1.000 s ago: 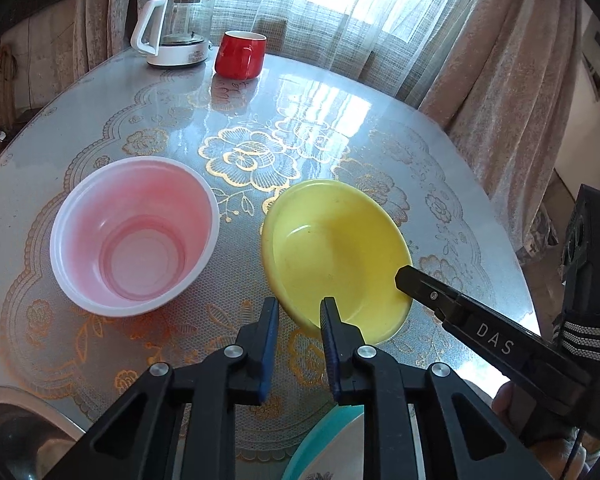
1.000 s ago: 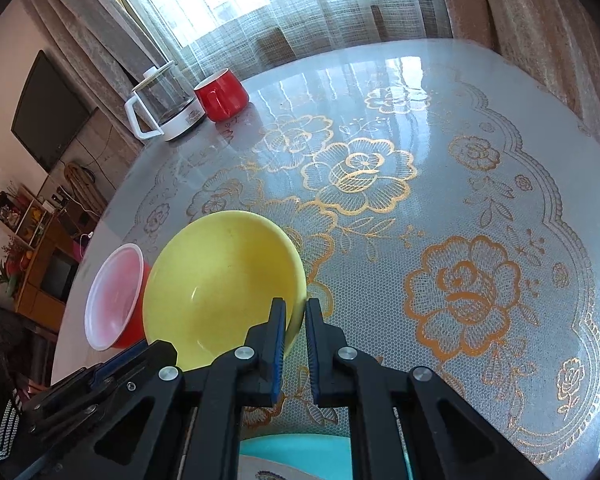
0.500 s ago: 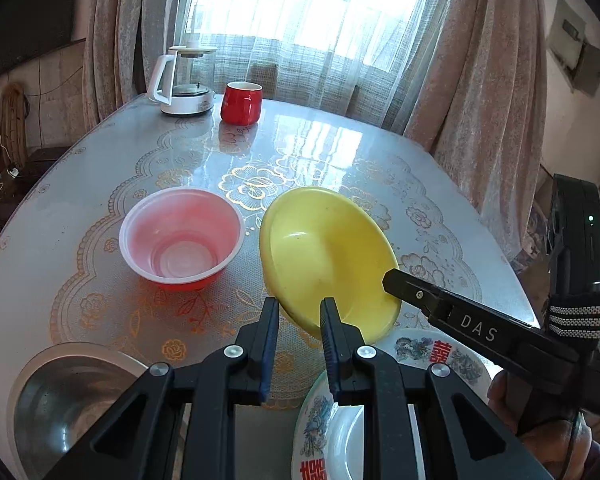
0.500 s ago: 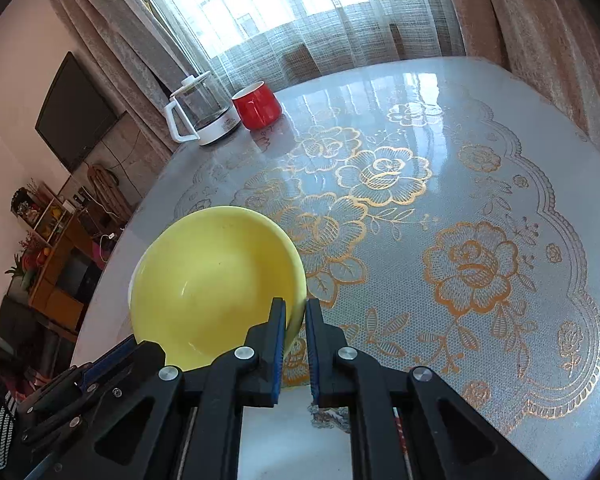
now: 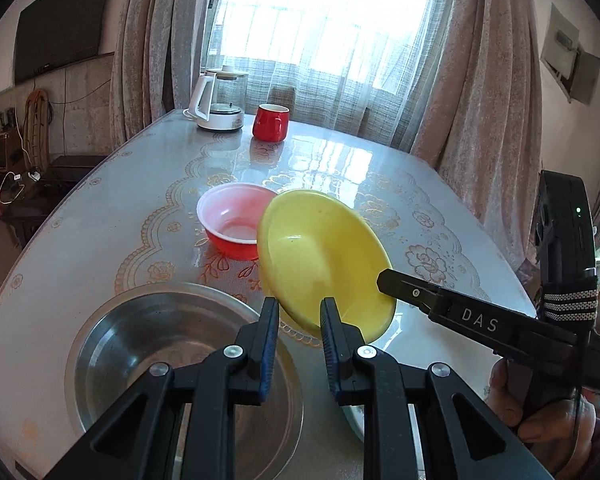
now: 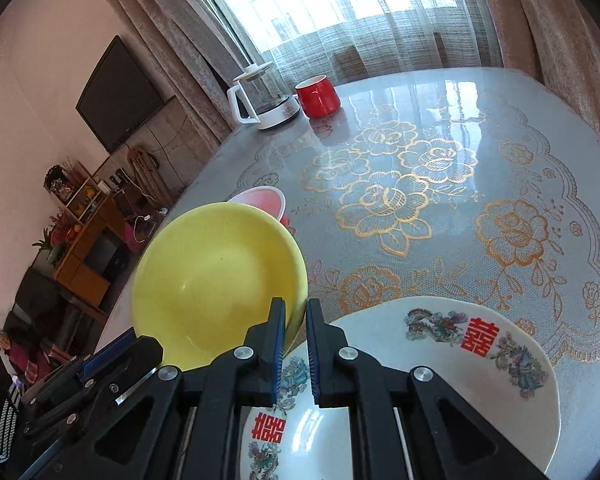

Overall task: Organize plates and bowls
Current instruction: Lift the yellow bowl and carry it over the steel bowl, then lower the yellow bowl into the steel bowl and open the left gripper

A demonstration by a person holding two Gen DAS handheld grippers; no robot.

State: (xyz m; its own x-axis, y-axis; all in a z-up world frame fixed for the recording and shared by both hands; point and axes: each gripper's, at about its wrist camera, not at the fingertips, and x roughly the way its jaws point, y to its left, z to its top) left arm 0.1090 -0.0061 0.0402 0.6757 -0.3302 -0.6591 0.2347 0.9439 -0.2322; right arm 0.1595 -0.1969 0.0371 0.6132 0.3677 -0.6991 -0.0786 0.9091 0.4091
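Note:
My right gripper (image 6: 296,320) is shut on the rim of a yellow bowl (image 6: 216,280) and holds it tilted in the air above a white plate with red characters (image 6: 480,360). The bowl (image 5: 320,260) and the right gripper (image 5: 384,276) also show in the left wrist view. My left gripper (image 5: 299,320) is slightly open and empty, just in front of the lifted bowl, above a steel basin (image 5: 140,360). A red bowl with a white inside (image 5: 232,220) stands on the table behind the yellow bowl.
A glass kettle on a white base (image 5: 220,100) and a red mug (image 5: 271,122) stand at the table's far end near the curtained window. The table (image 6: 480,140) has a lace-patterned cover under glass. A shelf and TV are off to the left.
The right gripper has lifted the yellow bowl off the table and drawn it back toward me. Both grippers have pulled back, so the steel basin and white plate are now in view.

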